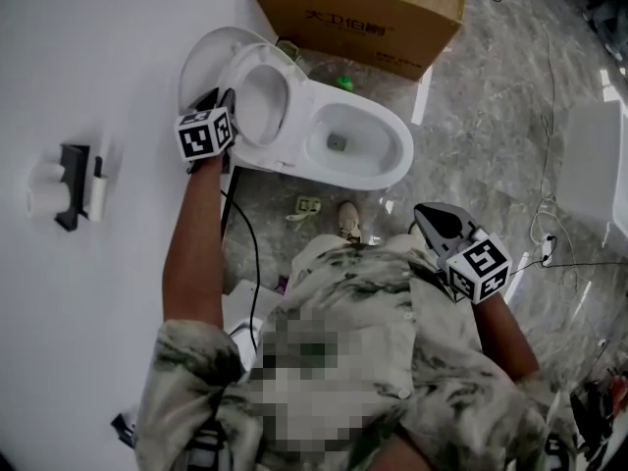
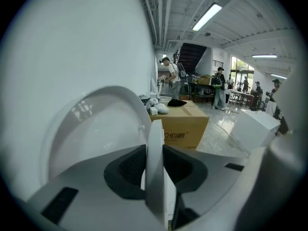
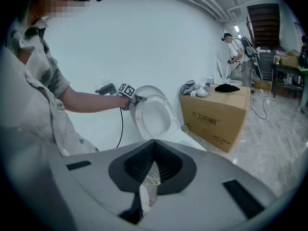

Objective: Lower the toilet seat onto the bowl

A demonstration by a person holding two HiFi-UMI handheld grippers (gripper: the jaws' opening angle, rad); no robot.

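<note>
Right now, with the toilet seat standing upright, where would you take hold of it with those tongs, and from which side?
The thin rim near the top of the toilet seat, from the side. It stands upright in front of the lid, so its edge offers two flat faces for the pads, as the left tongs hold it.

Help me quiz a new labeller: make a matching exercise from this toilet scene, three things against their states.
Things:
1. toilet seat
2. right gripper
3. cardboard box

States:
a. on the floor beside the toilet
b. raised, pinched by the left gripper
c. jaws together, holding nothing

Pairs: 1-b; 2-c; 3-a
</note>
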